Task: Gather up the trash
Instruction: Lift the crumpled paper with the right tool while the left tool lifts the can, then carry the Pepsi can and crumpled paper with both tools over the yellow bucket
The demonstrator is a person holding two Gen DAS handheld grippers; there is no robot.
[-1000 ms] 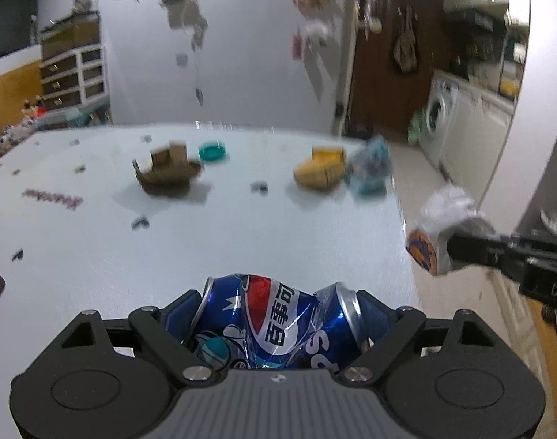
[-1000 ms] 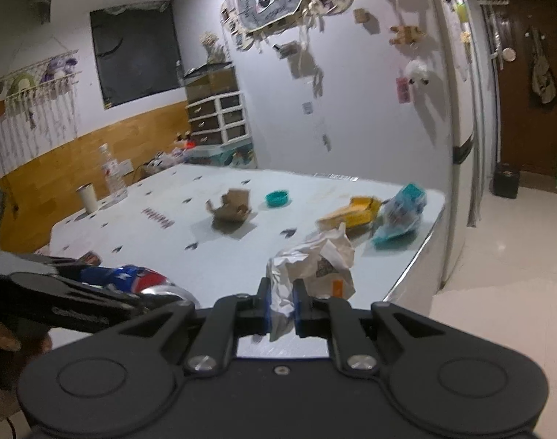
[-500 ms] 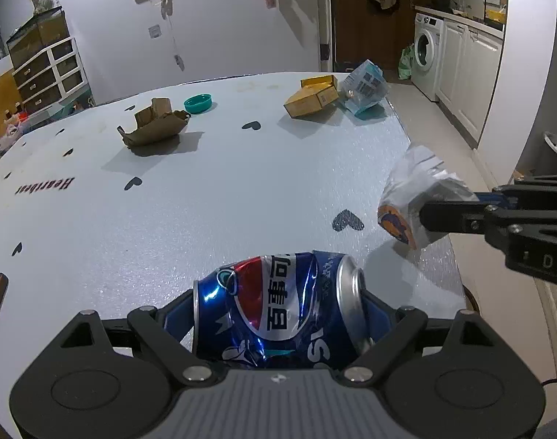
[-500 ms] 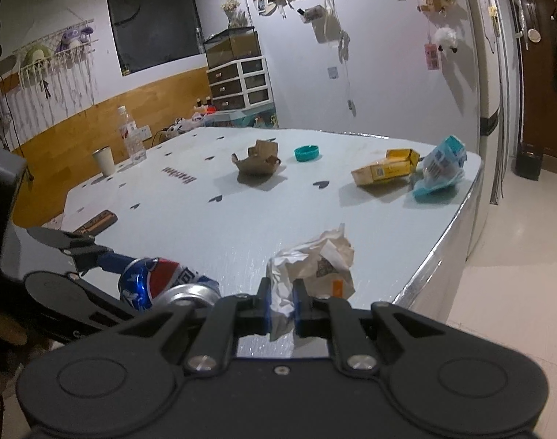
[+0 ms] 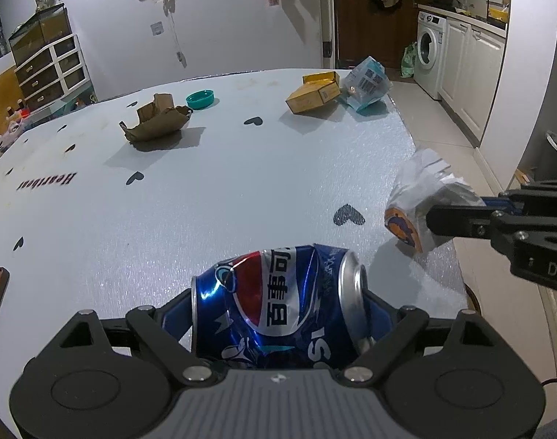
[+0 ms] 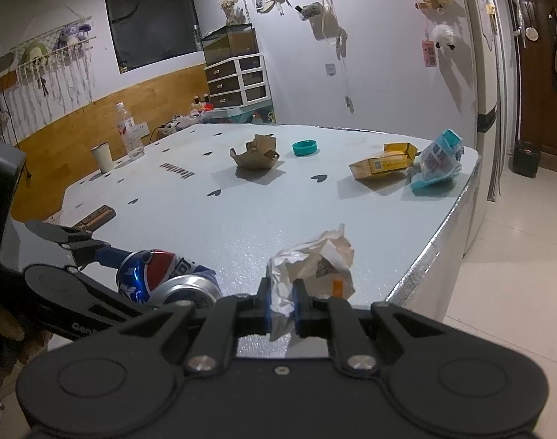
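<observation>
My left gripper is shut on a crushed blue Pepsi can, held sideways just above the near part of the white table; the can also shows in the right wrist view. My right gripper is shut on a crumpled white paper wrapper, held over the table's near right corner; the wrapper also shows in the left wrist view. More trash lies farther back: a torn brown cardboard piece, a teal lid, a yellow box and a blue-and-white packet.
A dark flat object lies at the table's left edge. A water bottle and a cup stand at the far left. The table's right edge drops to a tiled floor. A washing machine stands far right.
Both grippers have tilted down and moved lower toward the table, still holding the can and the wrapper. The trash on the table has not moved.
</observation>
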